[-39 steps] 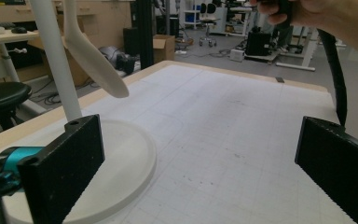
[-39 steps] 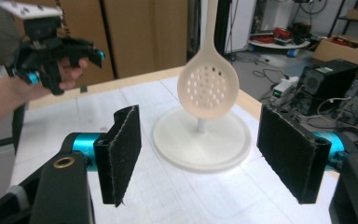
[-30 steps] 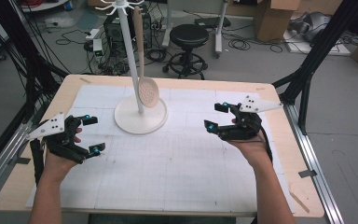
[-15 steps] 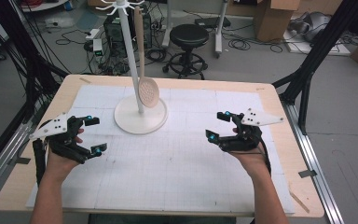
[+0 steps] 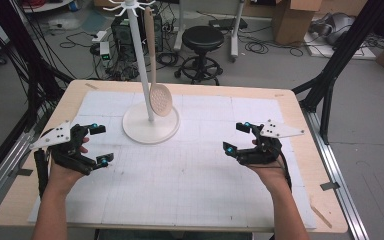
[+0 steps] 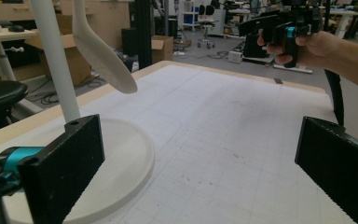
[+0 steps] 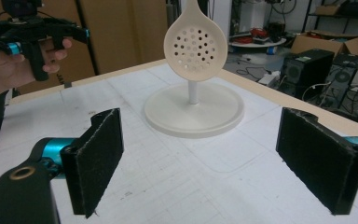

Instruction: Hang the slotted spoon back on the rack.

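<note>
- The cream perforated skimmer spoon (image 5: 160,99) hangs from the white hook stand (image 5: 141,65), bowl low over the stand's round base (image 5: 151,132), free for the taking.
- Your right gripper (image 5: 236,136) has just been spreading its jaws, nothing between them.
- Your left gripper (image 5: 101,144) is released too, jaws wide.
- No readable labels.
</note>
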`<state>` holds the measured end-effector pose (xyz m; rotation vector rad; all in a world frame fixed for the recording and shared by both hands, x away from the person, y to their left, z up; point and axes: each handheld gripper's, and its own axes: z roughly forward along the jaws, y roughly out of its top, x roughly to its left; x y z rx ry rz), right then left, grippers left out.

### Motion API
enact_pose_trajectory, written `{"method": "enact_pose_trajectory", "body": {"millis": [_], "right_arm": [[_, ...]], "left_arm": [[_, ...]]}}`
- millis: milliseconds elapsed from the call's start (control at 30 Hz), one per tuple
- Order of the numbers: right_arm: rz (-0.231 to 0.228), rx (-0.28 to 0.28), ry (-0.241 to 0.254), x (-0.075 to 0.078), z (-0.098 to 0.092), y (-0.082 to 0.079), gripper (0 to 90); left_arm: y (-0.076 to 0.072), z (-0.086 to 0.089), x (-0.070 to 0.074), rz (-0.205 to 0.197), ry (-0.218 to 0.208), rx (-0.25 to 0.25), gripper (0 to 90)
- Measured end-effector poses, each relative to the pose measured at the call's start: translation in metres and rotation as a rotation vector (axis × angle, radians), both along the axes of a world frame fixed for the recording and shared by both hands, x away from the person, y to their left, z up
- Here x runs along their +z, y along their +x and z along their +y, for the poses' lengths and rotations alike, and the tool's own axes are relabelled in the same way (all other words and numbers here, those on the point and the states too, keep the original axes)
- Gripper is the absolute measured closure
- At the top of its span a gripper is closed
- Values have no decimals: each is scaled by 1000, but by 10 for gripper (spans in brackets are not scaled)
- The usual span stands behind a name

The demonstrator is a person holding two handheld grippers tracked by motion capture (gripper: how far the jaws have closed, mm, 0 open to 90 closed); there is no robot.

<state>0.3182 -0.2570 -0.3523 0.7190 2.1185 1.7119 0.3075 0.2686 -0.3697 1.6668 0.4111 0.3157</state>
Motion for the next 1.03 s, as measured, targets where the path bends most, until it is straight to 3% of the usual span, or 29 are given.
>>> {"method": "enact_pose_trajectory", "body": {"millis": [333,1033], "right_arm": [[-6,-23,6,0,-4,1,140],[3,-21,7,-3,-5,5,141]], "left_arm": [[2,-7,-3,9,23,-26,18],[2,-10,-5,19,40,-24,18]]}}
